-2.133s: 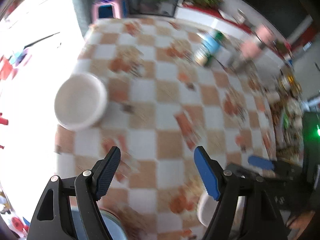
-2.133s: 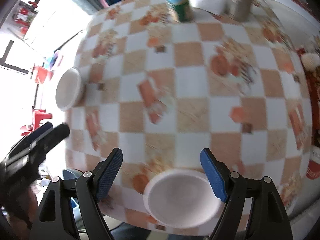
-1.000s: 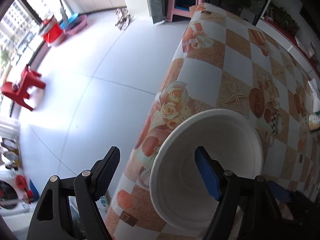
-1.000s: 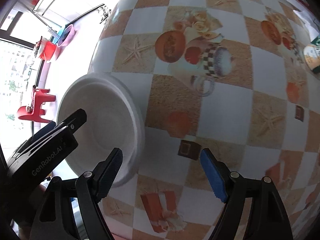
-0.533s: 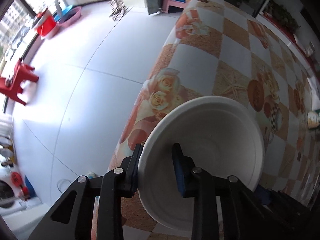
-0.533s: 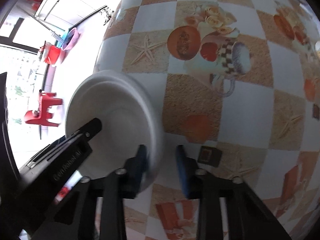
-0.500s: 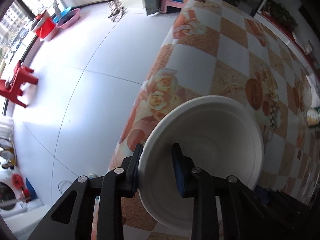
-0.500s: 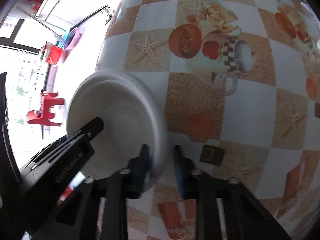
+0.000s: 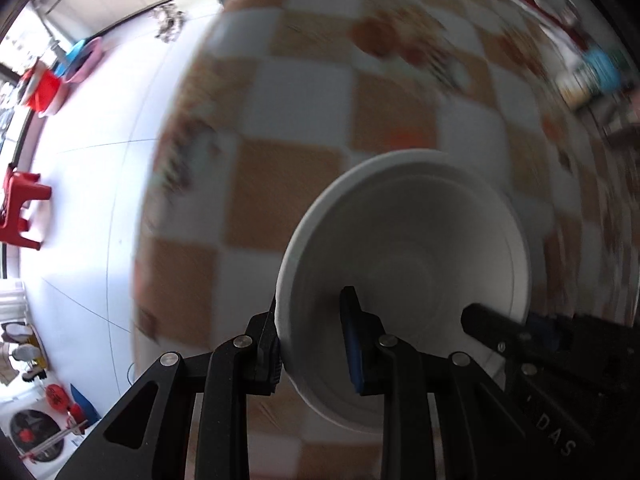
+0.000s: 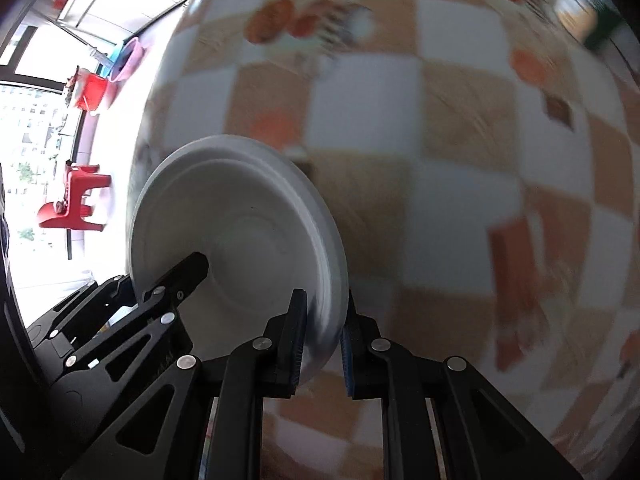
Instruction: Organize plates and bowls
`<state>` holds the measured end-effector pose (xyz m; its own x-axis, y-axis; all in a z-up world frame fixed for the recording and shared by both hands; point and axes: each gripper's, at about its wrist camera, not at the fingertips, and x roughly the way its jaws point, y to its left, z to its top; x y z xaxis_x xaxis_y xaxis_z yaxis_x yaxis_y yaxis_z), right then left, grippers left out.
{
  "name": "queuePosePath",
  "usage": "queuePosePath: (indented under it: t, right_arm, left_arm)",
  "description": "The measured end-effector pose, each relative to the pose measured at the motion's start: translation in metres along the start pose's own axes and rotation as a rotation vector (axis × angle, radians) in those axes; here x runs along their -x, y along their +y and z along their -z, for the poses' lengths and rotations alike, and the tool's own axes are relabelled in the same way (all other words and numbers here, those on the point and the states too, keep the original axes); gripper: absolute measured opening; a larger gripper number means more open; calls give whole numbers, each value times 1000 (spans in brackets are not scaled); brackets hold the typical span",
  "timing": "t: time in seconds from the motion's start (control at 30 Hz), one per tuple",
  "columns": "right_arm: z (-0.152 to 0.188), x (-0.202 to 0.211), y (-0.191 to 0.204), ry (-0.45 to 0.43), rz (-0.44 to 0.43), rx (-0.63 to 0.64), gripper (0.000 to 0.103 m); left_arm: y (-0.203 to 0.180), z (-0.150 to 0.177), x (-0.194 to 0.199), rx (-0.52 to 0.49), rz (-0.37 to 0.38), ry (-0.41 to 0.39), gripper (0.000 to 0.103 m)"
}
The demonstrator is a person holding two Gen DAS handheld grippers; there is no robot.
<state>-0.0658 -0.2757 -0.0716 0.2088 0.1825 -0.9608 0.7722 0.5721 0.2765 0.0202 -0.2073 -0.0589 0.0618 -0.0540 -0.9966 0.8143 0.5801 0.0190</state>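
A white bowl (image 9: 416, 248) is held over the checked tablecloth (image 9: 304, 96). My left gripper (image 9: 314, 338) is shut on its left rim, one finger outside and one inside. My right gripper (image 10: 322, 328) is shut on the bowl's opposite rim (image 10: 328, 264). The bowl also shows in the right wrist view (image 10: 240, 240), tilted on edge. Each gripper shows in the other's view: the right one (image 9: 532, 344) at the bowl's right side, the left one (image 10: 160, 284) at its left side. Both views are blurred by motion.
The table's left edge drops to a pale tiled floor (image 9: 100, 160). A red stool (image 9: 20, 208) and a red bucket (image 9: 44, 88) stand on the floor. Blurred bottles (image 9: 596, 72) stand at the far right of the table.
Both grippers closed on the bowl's rim half a second ago. Since then the bowl has moved from the table's left edge toward the table's middle, held by both.
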Motion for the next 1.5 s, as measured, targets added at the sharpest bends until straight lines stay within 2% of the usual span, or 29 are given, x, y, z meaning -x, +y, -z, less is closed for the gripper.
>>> queuePosePath:
  t: [0.3, 0.47, 0.67, 0.77, 0.93, 0.97, 1.03, 1.1, 1.33, 1.5]
  right_arm:
    - [54, 9, -28, 60, 26, -24, 17]
    - [71, 11, -37, 98, 24, -49, 18]
    - [87, 8, -42, 114, -3, -65, 18]
    - [89, 6, -44, 117, -22, -78, 17]
    - [107, 17, -74, 106, -34, -64, 18]
    - [111, 13, -70, 103, -36, -66, 18]
    - [119, 1, -60, 95, -34, -64, 18]
    - [121, -2, -58, 89, -24, -60, 17]
    - [122, 14, -58, 48, -43, -57, 17]
    - [126, 35, -68, 12, -62, -70, 17]
  left_arm:
    - [-45, 60, 0, -65, 13, 69, 28]
    - [-64, 92, 1, -108, 12, 95, 28]
    - [-75, 117, -4, -101, 23, 95, 29]
    - [-75, 116, -7, -86, 27, 92, 31]
    - [-65, 107, -14, -80, 23, 79, 36]
    - [-66, 106, -15, -80, 24, 76, 37]
    - [-70, 84, -17, -79, 32, 69, 38]
    - [-67, 82, -16, -79, 34, 58, 37]
    - [-65, 86, 4, -76, 36, 31, 34]
    - [-72, 110, 25, -69, 32, -2, 34]
